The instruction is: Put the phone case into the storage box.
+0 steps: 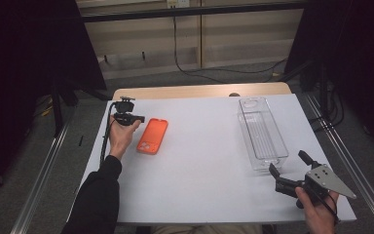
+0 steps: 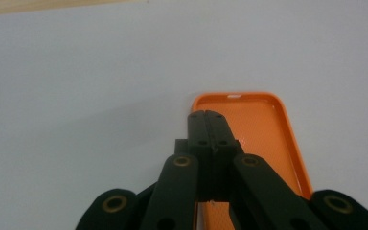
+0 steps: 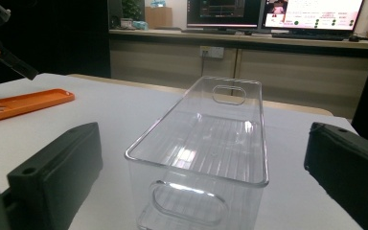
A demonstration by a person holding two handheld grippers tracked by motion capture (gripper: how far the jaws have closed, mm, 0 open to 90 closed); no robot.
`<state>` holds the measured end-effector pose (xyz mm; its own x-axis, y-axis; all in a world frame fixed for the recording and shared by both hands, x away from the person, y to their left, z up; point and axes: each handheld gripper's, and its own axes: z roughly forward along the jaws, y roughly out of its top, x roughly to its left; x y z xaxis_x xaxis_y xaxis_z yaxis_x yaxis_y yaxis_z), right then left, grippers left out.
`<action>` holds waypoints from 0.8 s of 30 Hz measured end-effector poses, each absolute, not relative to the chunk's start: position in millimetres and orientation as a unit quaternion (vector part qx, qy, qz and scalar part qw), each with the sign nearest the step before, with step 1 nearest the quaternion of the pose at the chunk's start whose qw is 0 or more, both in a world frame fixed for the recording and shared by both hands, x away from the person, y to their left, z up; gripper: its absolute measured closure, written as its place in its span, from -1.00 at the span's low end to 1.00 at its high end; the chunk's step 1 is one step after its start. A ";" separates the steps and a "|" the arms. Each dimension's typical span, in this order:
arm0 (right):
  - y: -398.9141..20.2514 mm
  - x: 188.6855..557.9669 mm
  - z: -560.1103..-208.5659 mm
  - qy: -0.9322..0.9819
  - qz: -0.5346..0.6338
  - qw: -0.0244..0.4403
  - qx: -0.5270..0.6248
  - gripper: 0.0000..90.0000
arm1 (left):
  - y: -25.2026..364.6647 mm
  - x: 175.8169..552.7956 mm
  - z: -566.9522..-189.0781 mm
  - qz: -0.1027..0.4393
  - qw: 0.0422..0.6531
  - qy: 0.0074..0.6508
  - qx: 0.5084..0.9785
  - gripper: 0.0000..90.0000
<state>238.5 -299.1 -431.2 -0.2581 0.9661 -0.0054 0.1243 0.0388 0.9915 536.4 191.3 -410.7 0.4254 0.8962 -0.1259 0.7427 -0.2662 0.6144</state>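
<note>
An orange phone case [image 1: 152, 135] lies open side up on the white table [image 1: 199, 165], left of centre. My left gripper [image 1: 141, 118] hovers at the case's far left end with its jaws shut and nothing between them. In the left gripper view the shut jaw tips [image 2: 207, 115] sit over the case's [image 2: 263, 129] inner floor near one end. A clear plastic bin [image 1: 262, 134] stands empty at the right. My right gripper [image 1: 288, 163] is open just in front of the bin's near end, and the bin [image 3: 139, 151] stands between and beyond its spread jaws [image 3: 203, 143].
The orange case [image 3: 24, 103] and the left gripper [image 3: 7, 60] show at the far left of the right gripper view. A wooden strip [image 1: 199, 91] runs along the table's far edge. Metal rails [image 1: 44, 170] flank the table, and cables lie on the floor behind.
</note>
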 end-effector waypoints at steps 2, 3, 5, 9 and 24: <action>-299.4 238.4 -431.2 0.597 0.521 0.404 0.457 -1.00 | 189.3 540.2 -411.3 0.122 0.302 0.526 0.785 1.00; -299.4 238.2 -431.0 0.597 0.522 0.404 0.456 -1.00 | 188.0 543.1 -412.5 0.119 0.295 0.528 0.787 1.00; -299.6 238.3 -431.1 0.597 0.523 0.403 0.456 -1.00 | 187.4 544.5 -413.4 0.118 0.291 0.529 0.789 1.00; -299.4 238.2 -431.1 0.598 0.523 0.402 0.456 -1.00 | 183.5 548.9 -418.4 0.125 0.287 0.538 0.783 1.00; -299.5 238.8 -431.8 0.598 0.521 0.403 0.457 -1.00 | 174.6 555.9 -435.3 0.139 0.268 0.550 0.779 1.00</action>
